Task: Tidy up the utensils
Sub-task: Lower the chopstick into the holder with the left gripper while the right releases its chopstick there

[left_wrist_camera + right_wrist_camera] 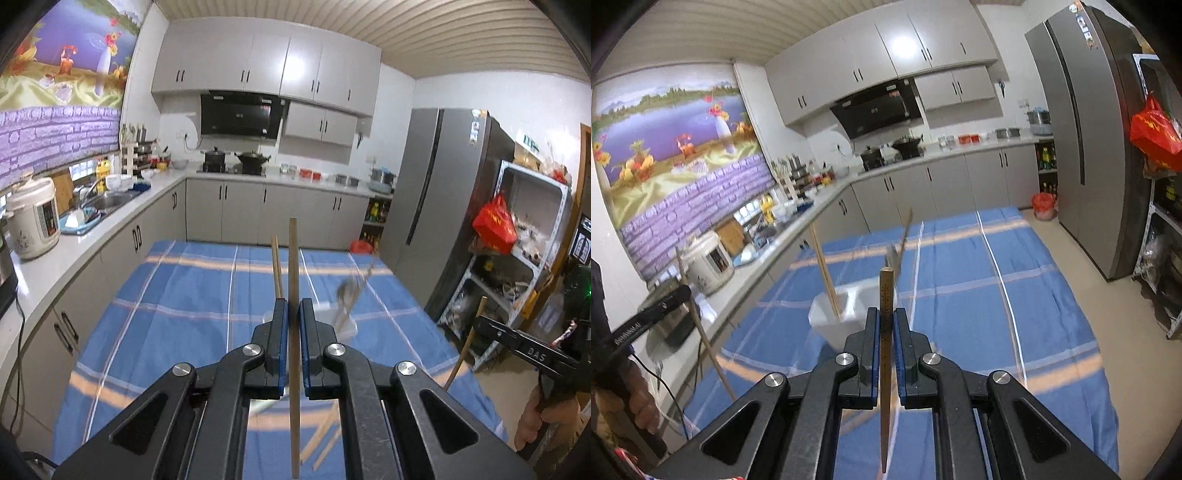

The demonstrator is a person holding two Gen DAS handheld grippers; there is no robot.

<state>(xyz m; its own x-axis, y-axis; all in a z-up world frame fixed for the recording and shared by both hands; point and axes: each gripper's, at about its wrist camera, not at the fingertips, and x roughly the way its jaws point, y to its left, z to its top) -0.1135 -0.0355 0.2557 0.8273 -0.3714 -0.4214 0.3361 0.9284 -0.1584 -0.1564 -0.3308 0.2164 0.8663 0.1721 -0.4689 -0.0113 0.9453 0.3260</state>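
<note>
Left hand-held gripper [293,314]: clamped on upright chopstick [294,295], tilted slightly downward above blue-checked surface [184,295]. Right hand-held gripper [885,321]: clamped on second chopstick [886,314], likewise tilted. Beyond: white holder [846,314] on surface, containing chopsticks [823,269] and blurred utensil [899,247].

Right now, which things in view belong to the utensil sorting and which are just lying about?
Job:
- chopstick in left tongs
- chopstick in right tongs
- white holder with a chopstick and spoon

Lying about:
- rice cooker
- red bag
</note>
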